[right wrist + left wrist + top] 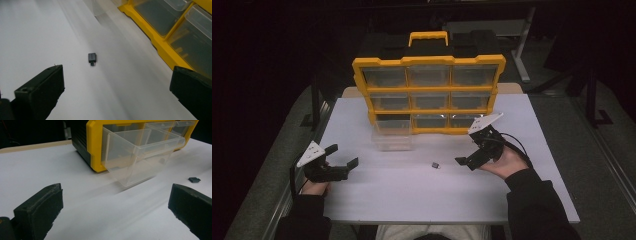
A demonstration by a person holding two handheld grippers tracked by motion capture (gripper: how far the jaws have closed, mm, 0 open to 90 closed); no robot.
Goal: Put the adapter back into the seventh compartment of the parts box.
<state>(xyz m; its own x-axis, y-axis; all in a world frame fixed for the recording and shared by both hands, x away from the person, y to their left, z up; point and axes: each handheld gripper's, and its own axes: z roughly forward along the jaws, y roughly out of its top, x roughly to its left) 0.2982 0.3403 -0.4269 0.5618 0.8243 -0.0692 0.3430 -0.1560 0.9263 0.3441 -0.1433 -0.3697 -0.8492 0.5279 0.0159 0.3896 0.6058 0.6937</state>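
The right gripper [468,148] stands wide apart, holding nothing; the small dark grey rectangular adapter [92,58] lies flat on the white table [412,195] just ahead of its jaws, markings too small to read. The left gripper [346,156] also gapes empty, facing the clear plastic drawer [140,157] pulled out of the yellow organiser cabinet [429,61], whose upper part is cut off there.

A dim workshop or lab: a yellow parts organizer [428,95] with clear plastic drawers stands on a plain white worktable [412,195], one drawer [392,135] pulled out. Metal table legs [522,50] and dark bare floor surround the bench; little else is lit.
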